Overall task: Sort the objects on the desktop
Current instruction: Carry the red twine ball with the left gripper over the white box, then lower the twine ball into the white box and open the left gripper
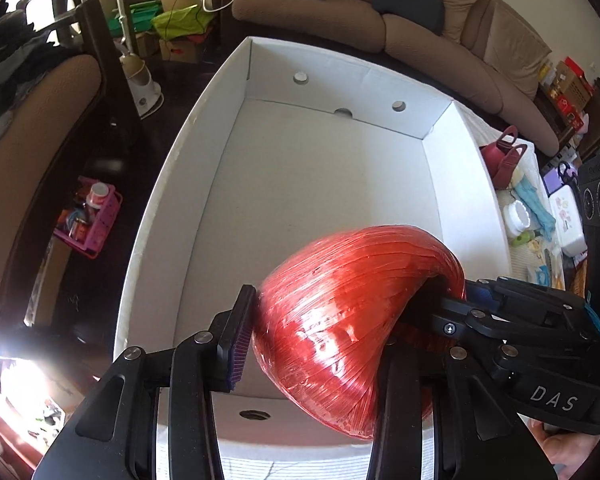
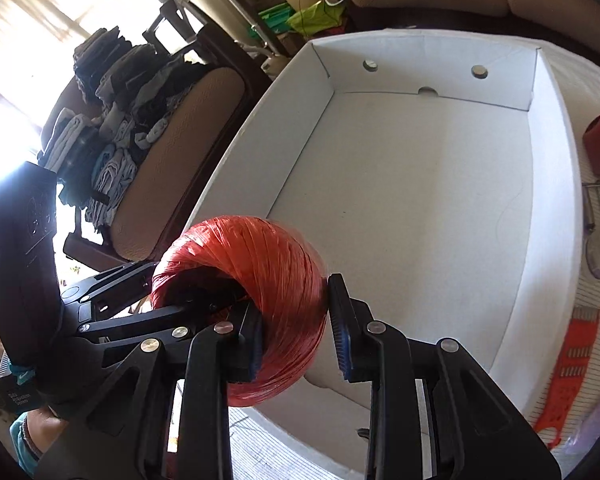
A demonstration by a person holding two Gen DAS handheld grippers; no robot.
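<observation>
Left wrist view shows my left claw (image 1: 320, 320) straddling the red twine ball (image 1: 340, 320) above the near end of the white box (image 1: 160, 200); whether it pinches, I cannot tell. My right claw (image 2: 296, 328) grips the ball's wall, one finger inside its hollow core. The ball looks light, glossy and slippery, yielding slightly; holding through the core seems the safest grasp.

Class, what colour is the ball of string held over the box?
Glossy red, leaning orange: the ball of string shows best in the left wrist view.
</observation>
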